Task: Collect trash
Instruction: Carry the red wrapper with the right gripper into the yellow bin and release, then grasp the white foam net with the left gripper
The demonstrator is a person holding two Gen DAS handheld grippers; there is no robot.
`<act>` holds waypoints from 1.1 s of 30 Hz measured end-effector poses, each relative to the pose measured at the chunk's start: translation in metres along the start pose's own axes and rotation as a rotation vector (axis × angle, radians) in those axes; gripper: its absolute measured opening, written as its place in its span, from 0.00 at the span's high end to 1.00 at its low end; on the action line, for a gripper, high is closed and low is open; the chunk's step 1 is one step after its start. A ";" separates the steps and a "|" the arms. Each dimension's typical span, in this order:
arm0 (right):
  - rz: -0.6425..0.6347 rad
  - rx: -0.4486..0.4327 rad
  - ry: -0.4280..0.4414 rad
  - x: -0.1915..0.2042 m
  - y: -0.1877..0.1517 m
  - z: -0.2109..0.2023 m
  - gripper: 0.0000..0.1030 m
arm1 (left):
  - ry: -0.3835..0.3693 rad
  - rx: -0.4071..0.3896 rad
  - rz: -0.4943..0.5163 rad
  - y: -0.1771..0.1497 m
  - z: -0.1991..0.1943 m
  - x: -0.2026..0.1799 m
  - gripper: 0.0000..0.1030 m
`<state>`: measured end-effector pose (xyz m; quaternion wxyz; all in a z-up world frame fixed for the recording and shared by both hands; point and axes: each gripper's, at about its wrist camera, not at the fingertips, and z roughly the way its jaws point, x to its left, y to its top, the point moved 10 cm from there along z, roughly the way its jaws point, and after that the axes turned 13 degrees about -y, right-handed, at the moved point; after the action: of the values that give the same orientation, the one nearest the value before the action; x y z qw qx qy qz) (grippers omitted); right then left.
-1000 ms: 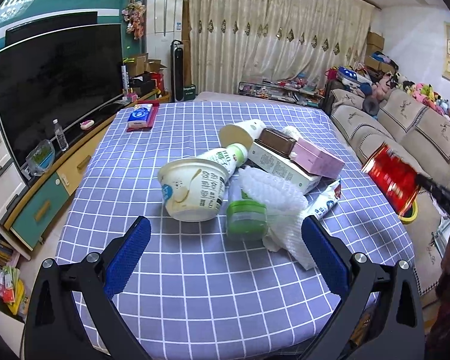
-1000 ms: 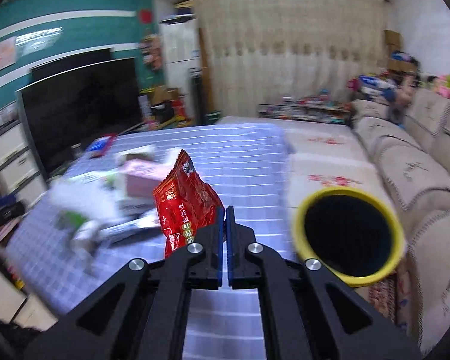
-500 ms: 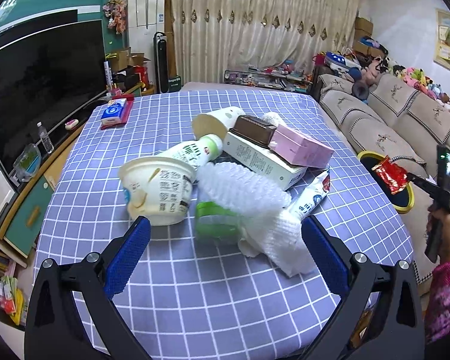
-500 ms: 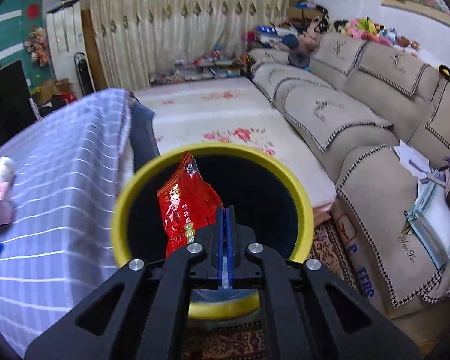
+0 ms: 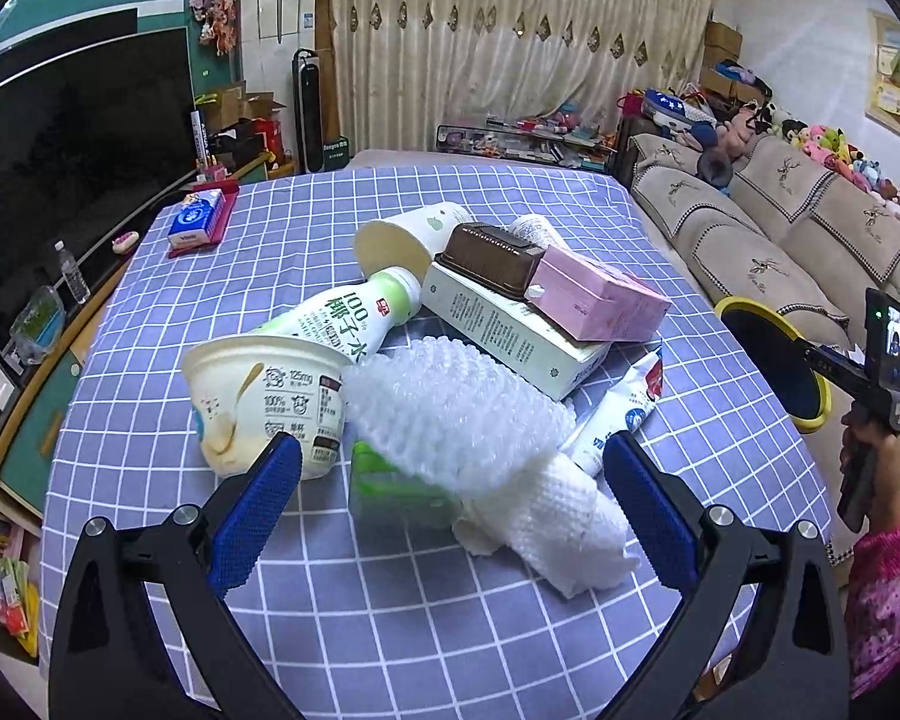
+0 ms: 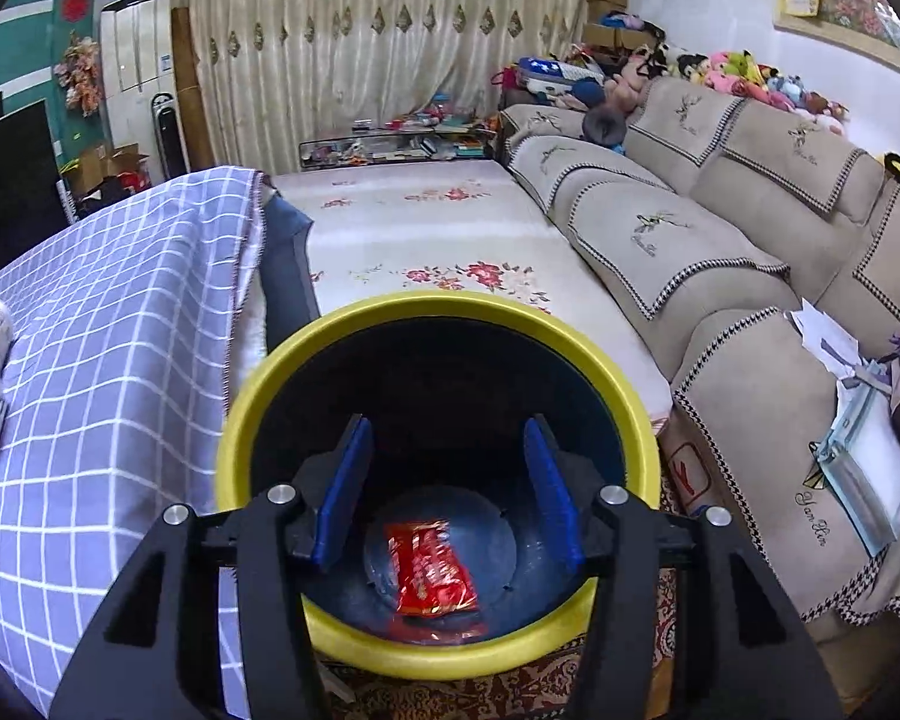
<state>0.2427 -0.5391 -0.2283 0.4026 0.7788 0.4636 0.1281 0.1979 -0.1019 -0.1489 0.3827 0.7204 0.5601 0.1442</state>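
Two grippers: one over a littered table, one over a bin.
Right gripper (image 6: 447,489): hangs above the bin's mouth, aimed down into it. Its jaws have just been opening and now stand spread, with nothing between the blue pads.
Bin (image 6: 282,372): round, yellow rim, dark inside, on the floor just beside the table's edge, which lies at 9 o'clock from it in the right view.
Wrapper (image 6: 429,567): red, crinkled, lying flat on the bin's bottom, apart from the pads.
Left gripper (image 5: 450,501): jaws spread wide, pads apart from the trash, pointing down at the heap.
Table (image 5: 306,228): covered in a lilac cloth with white checks.
Heap: the trash sits at mid-table, pieces touching or overlapping.
Foam net (image 5: 468,420): white, at 12 o'clock from the left gripper, lying over a green tub (image 5: 390,489).
Cup (image 5: 264,402): cream, on its side, at 10 o'clock, just beside the left pad.
Bottle (image 5: 354,324): white and green, on its side behind the cup.
Cartons: a white box (image 5: 498,330) with a brown tray (image 5: 489,252) and pink box (image 5: 600,297) on top, at 12 to 1 o'clock.
Paper cup (image 5: 408,234): tipped over behind them.
Sachet (image 5: 624,414): white and blue, at 1 o'clock, by the right pad.
Tissue pack (image 5: 198,219): blue, well apart, at the table's far left.
Person: a hand (image 5: 870,450) in a pink sleeve holds the right gripper's handle at 3 o'clock in the left view, over the bin.
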 end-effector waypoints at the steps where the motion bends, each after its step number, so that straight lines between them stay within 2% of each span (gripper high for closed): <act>1: -0.003 -0.002 0.002 0.001 0.000 -0.002 0.50 | -0.001 0.001 -0.001 0.000 0.002 0.001 0.04; 6: -0.006 0.007 0.014 0.009 -0.003 -0.003 0.49 | -0.020 0.001 0.002 0.004 0.007 0.000 0.04; 13: -0.016 0.009 0.032 0.018 -0.005 -0.005 0.49 | -0.009 -0.010 0.038 0.011 0.012 -0.004 0.05; 16: -0.016 0.008 0.034 0.018 -0.006 -0.006 0.47 | -0.006 -0.015 0.037 0.014 0.015 -0.003 0.27; 17: -0.016 0.009 0.034 0.019 -0.006 -0.006 0.46 | -0.003 -0.018 0.039 0.015 0.016 -0.002 0.37; 23: -0.015 0.007 0.037 0.019 -0.006 -0.007 0.46 | -0.018 -0.047 0.035 0.023 0.013 0.001 0.78; 25: -0.010 0.003 0.040 0.020 -0.006 -0.009 0.46 | -0.022 -0.067 0.041 0.028 0.006 0.000 0.83; 30: -0.014 -0.006 0.060 0.024 -0.006 -0.015 0.45 | 0.014 -0.122 0.096 0.045 -0.025 -0.005 0.84; 33: -0.016 -0.010 0.069 0.027 -0.004 -0.019 0.45 | 0.004 -0.153 0.117 0.054 -0.043 -0.014 0.84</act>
<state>0.2433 -0.5065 -0.2241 0.3915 0.7681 0.4827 0.1541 0.2034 -0.1024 -0.0784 0.4265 0.7202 0.5052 0.2100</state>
